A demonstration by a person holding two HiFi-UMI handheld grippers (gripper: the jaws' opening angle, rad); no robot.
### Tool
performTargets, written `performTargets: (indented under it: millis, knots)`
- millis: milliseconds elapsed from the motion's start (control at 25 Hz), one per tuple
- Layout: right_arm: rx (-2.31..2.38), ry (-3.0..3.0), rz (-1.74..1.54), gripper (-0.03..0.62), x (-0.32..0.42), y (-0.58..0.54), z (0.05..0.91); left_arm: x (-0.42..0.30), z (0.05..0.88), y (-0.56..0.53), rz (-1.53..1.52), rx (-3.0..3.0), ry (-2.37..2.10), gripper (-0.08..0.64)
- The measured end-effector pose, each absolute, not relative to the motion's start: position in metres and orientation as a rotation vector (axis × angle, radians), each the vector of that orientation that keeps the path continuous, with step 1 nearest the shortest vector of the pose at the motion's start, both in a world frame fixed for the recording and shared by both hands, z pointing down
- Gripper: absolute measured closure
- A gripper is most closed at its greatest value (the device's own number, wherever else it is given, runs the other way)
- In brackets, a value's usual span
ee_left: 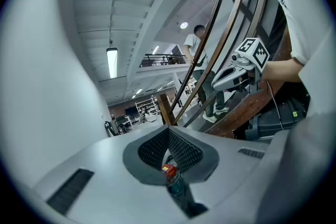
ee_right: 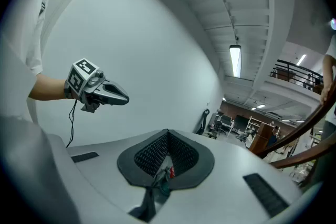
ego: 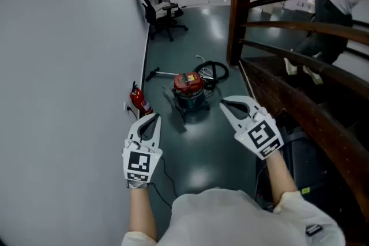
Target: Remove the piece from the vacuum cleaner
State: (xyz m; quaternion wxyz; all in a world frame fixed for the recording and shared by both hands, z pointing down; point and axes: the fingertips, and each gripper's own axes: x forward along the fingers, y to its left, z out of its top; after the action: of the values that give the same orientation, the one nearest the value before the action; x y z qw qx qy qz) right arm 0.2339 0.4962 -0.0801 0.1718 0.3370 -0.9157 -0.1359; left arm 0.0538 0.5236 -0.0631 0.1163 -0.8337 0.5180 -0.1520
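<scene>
The vacuum cleaner (ego: 189,91), a red-topped grey drum, stands on the dark floor ahead. Its black hose (ego: 213,71) is coiled behind it, and a tube (ego: 163,73) lies to its left. My left gripper (ego: 155,117) and right gripper (ego: 223,103) are held up in the air short of it, both shut and empty. In the left gripper view the jaws (ee_left: 169,132) meet, and the vacuum cleaner (ee_left: 171,171) shows small beyond them. In the right gripper view the closed jaws (ee_right: 168,135) frame the vacuum cleaner (ee_right: 167,173) far off.
A red fire extinguisher (ego: 140,101) stands by the white wall (ego: 63,66) on the left. A wooden post (ego: 239,11) and stair railing (ego: 300,26) run along the right, with a person (ego: 331,3) on the stairs. An office chair (ego: 162,13) is further back.
</scene>
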Motion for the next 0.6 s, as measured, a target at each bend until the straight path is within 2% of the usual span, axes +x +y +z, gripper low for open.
performTargets:
  millis: [600]
  knots:
    - [0.902,-2.600,-0.360,0.561,0.248,0.482,-0.068,0.085,-0.049,0.510,-0.488,-2.464,1.529,0.563]
